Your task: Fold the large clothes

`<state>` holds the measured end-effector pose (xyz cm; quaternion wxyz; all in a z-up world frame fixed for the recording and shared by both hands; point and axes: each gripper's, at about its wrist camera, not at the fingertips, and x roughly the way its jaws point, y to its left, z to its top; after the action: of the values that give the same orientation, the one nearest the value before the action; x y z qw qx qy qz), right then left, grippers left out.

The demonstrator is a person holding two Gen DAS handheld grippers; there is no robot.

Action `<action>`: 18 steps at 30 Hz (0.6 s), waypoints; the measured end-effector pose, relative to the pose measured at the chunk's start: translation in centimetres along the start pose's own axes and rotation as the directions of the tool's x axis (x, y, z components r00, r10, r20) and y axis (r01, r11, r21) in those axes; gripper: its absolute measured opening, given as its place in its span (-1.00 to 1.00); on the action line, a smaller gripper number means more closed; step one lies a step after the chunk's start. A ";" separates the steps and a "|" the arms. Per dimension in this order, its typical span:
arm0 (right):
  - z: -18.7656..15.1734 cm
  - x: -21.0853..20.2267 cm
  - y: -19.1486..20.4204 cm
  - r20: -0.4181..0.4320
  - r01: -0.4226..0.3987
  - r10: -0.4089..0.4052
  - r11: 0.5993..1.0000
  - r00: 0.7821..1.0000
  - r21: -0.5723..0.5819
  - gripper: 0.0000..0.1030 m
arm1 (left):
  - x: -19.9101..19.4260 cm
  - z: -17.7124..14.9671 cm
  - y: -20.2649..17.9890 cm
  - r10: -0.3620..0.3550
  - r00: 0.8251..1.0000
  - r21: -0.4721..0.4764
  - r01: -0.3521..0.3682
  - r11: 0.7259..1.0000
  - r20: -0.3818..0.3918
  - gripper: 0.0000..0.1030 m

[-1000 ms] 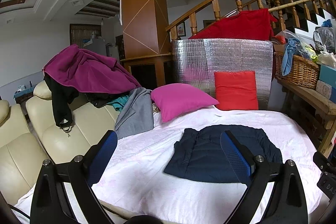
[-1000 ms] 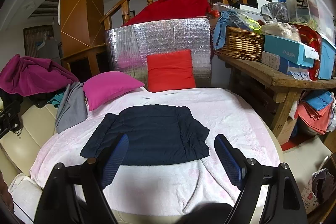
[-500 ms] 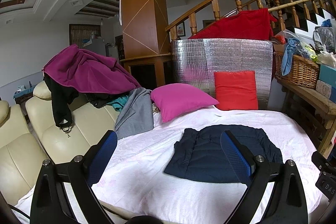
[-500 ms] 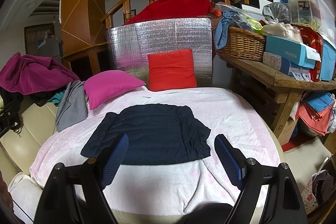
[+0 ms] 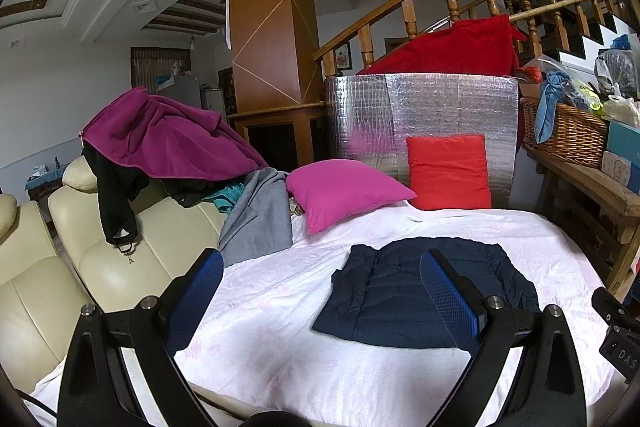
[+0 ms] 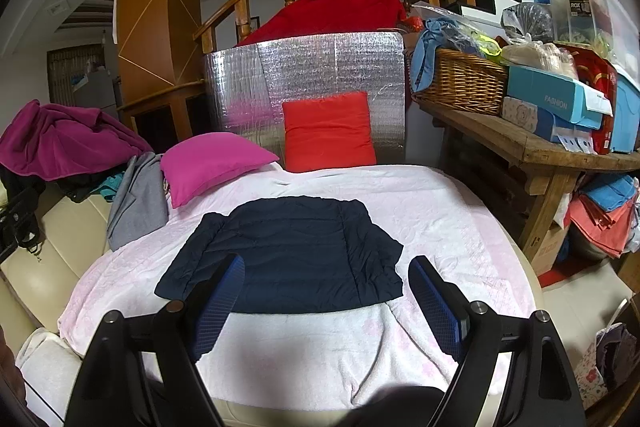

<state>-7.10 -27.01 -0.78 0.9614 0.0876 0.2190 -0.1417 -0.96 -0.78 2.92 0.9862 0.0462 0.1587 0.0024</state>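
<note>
1. On the pale pink blanket (image 6: 420, 203), mid-bed: navy quilted jacket (image 6: 292, 247), folded flat, sleeves tucked in.
2. Left gripper (image 5: 320, 291): jaws wide apart, empty, above the near blanket, left of the jacket.
3. Right gripper (image 6: 326, 291): jaws wide apart, empty, over the jacket's near edge, not touching.
4. Behind the jacket: magenta pillow (image 6: 212, 163), red cushion (image 6: 328, 131).

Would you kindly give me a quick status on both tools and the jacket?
Left tool open, empty. Right tool open, empty. Navy jacket flat on pink blanket, sleeves folded in. Nothing in the way.
</note>
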 end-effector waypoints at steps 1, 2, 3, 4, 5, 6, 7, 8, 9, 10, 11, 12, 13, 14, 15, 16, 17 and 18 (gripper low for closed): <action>0.0 0.0 0.1 0.000 -0.001 0.001 1.000 1.000 0.000 0.68 | 0.0 0.0 0.0 0.001 1.000 0.001 -0.001 1.000 0.000 0.92; -0.1 0.0 0.1 -0.001 0.000 0.000 1.000 1.000 0.000 0.68 | 0.0 0.0 0.0 0.002 1.000 0.001 -0.002 1.000 0.000 0.92; -0.1 0.0 0.1 -0.001 0.000 0.000 1.000 1.000 0.001 0.68 | 0.0 0.0 0.0 0.002 1.000 0.000 -0.002 1.000 0.000 0.92; -0.1 0.0 0.1 -0.001 -0.001 0.001 1.000 1.000 0.001 0.68 | 0.0 0.0 0.1 -0.001 1.000 -0.001 0.001 1.000 -0.001 0.92; -0.1 0.0 0.1 -0.002 -0.002 0.002 1.000 1.000 0.000 0.68 | 0.0 0.0 0.1 0.000 1.000 -0.001 0.000 1.000 -0.002 0.92; -0.1 0.1 0.1 -0.002 -0.001 0.001 1.000 1.000 0.000 0.68 | 0.0 0.0 0.1 0.002 1.000 -0.001 -0.002 1.000 -0.002 0.92; -0.2 0.1 0.1 -0.004 -0.001 0.001 1.000 1.000 0.000 0.68 | 0.0 0.0 0.1 0.001 1.000 -0.001 -0.001 1.000 -0.003 0.92; -0.2 0.1 0.1 -0.005 -0.002 0.002 1.000 1.000 0.000 0.68 | 0.1 0.0 0.1 -0.001 1.000 -0.001 0.001 1.000 -0.005 0.92; -0.2 0.2 0.1 -0.005 -0.004 0.004 1.000 1.000 0.001 0.68 | 0.1 -0.1 0.2 -0.001 1.000 -0.001 0.001 1.000 -0.006 0.92; -0.2 0.2 0.1 -0.006 -0.005 0.005 1.000 1.000 0.000 0.68 | 0.1 -0.1 0.2 0.001 1.000 -0.001 -0.001 1.000 -0.006 0.92; -0.2 0.2 0.1 -0.006 -0.006 0.006 1.000 1.000 0.000 0.68 | 0.1 -0.1 0.2 0.001 1.000 0.000 -0.001 1.000 -0.007 0.92; -0.2 0.2 0.1 -0.006 -0.005 0.005 1.000 1.000 0.000 0.68 | 0.1 -0.1 0.2 -0.001 1.000 0.000 0.001 1.000 -0.008 0.92; -0.3 0.2 0.1 -0.006 -0.005 0.005 1.000 1.000 0.000 0.68 | 0.2 -0.1 0.2 -0.002 1.000 0.001 0.002 1.000 -0.009 0.92; -0.2 0.2 0.1 -0.006 -0.006 0.006 1.000 1.000 0.001 0.68 | 0.2 -0.1 0.2 -0.001 1.000 0.001 0.001 1.000 -0.009 0.92; -0.3 0.2 0.2 -0.006 -0.006 0.006 1.000 1.000 0.001 0.68 | 0.2 -0.1 0.2 -0.001 1.000 0.001 0.001 1.000 -0.009 0.92; -0.3 0.2 0.2 -0.007 -0.005 0.005 1.000 1.000 0.001 0.68 | 0.2 -0.1 0.2 -0.002 1.000 0.001 0.002 1.000 -0.010 0.92; -0.3 0.2 0.2 -0.007 -0.005 0.005 1.000 1.000 0.001 0.68 | 0.2 -0.2 0.2 -0.003 1.000 0.002 0.003 1.000 -0.010 0.92; -0.3 0.2 0.2 -0.008 -0.006 0.006 1.000 1.000 0.001 0.68 | 0.2 -0.2 0.2 -0.001 1.000 0.003 0.001 1.000 -0.010 0.92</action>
<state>-7.00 -26.82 -1.10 0.9609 0.0893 0.2224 -0.1388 -0.82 -0.57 2.72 0.9854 0.0477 0.1635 0.0019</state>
